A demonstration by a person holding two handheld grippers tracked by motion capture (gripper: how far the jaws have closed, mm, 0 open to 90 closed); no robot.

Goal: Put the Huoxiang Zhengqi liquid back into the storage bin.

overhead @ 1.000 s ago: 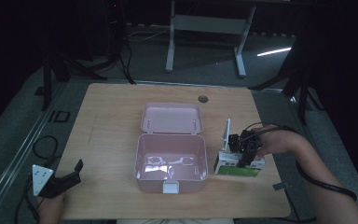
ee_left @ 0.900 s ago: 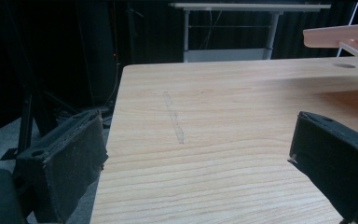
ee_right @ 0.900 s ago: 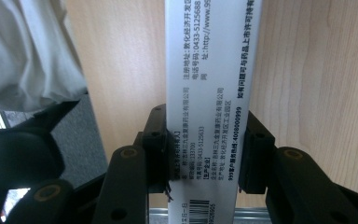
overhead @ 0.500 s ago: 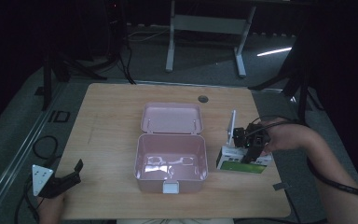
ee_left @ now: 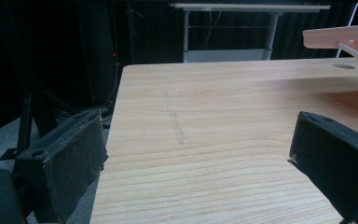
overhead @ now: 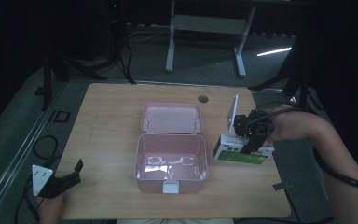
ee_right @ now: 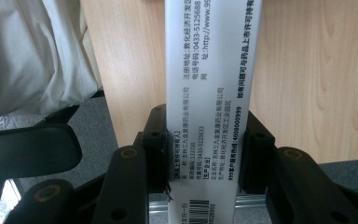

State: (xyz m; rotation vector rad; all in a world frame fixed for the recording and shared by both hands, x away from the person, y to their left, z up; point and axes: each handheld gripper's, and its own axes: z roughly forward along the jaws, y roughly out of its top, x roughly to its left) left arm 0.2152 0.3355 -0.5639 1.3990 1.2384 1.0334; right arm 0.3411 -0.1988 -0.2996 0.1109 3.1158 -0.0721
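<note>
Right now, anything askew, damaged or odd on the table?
Nothing stands out. The pink box sits square with its lid open and looks empty. The right gripper holds the white and green carton by its narrow sides, beside the box. The left gripper is open.

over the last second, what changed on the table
The right gripper, shut on the white and green box, has lifted it off the wooden table near its right edge; a second ago the box sat lower, on the wood. The left gripper stayed put with open jaws, and the open pink case did not move.
</note>
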